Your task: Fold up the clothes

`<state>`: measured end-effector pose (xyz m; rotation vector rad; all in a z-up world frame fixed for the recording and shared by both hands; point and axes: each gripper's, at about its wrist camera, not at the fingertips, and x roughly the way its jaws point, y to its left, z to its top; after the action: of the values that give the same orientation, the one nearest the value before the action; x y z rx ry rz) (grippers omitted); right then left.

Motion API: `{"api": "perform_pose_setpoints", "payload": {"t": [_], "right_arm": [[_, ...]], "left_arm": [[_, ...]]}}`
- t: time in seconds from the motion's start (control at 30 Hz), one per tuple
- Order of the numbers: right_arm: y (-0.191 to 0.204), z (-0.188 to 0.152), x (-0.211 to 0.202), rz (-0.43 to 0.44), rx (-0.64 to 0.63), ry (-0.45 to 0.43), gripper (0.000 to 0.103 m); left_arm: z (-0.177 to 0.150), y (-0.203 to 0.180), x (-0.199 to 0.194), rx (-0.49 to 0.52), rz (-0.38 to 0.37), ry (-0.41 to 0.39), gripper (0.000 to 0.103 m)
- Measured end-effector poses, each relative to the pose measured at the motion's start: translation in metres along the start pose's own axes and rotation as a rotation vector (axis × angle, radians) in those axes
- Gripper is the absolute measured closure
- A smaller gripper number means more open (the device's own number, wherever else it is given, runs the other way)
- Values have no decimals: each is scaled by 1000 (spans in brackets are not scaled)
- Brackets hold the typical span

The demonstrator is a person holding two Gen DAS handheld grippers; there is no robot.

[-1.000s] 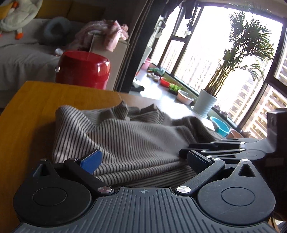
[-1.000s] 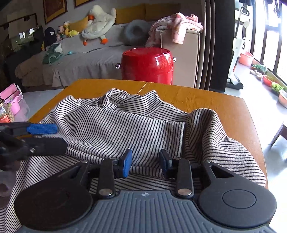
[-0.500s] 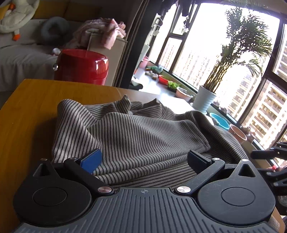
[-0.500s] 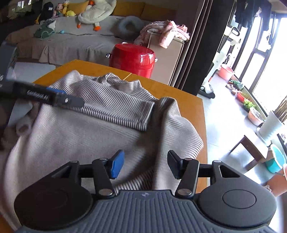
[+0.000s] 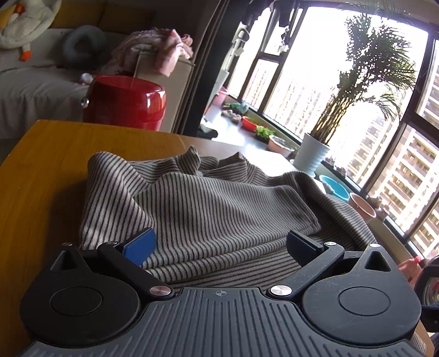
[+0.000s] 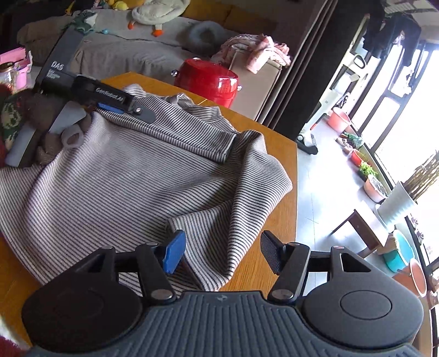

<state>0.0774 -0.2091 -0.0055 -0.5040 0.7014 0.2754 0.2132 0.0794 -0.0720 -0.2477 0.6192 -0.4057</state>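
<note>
A grey striped sweater [image 5: 219, 208] lies on the wooden table [image 5: 46, 170], one sleeve folded across its body. My left gripper [image 5: 219, 244] is open and empty, low over the near edge of the folded sleeve. In the right wrist view the sweater [image 6: 131, 175] spreads over the table [image 6: 277, 219]. My right gripper [image 6: 222, 252] is open and empty above the sweater's near right corner. The left gripper [image 6: 115, 103] shows there at the far left, over the sweater's shoulder.
A red stool [image 5: 126, 101] stands beyond the table's far edge, also in the right wrist view [image 6: 208, 79]. A sofa with a plush duck [image 6: 156, 13] is behind. A potted palm [image 5: 315, 156] and bowls line the window. The table's right edge [image 6: 296, 197] drops to the floor.
My right gripper has pulled back and to the right, away from the folded sleeve, and opened wider. My left gripper has stayed open at the sweater's left side.
</note>
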Motion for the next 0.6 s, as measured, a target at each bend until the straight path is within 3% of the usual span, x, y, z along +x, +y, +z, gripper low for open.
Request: {"api": "perform_pose_setpoints", "payload": {"t": [0.13, 0.23, 0.43, 0.6], "right_arm": [[23, -3, 8, -5, -135, 31, 47], [24, -1, 25, -12, -125, 79, 51], [-41, -12, 3, 103, 484, 70, 51], [-58, -52, -1, 190, 854, 94, 58]], "left_arm": [[0, 0, 0, -3, -3, -1, 0], [0, 1, -1, -4, -6, -2, 0], [0, 2, -2, -8, -10, -2, 0], [0, 0, -1, -5, -6, -1, 0]]}}
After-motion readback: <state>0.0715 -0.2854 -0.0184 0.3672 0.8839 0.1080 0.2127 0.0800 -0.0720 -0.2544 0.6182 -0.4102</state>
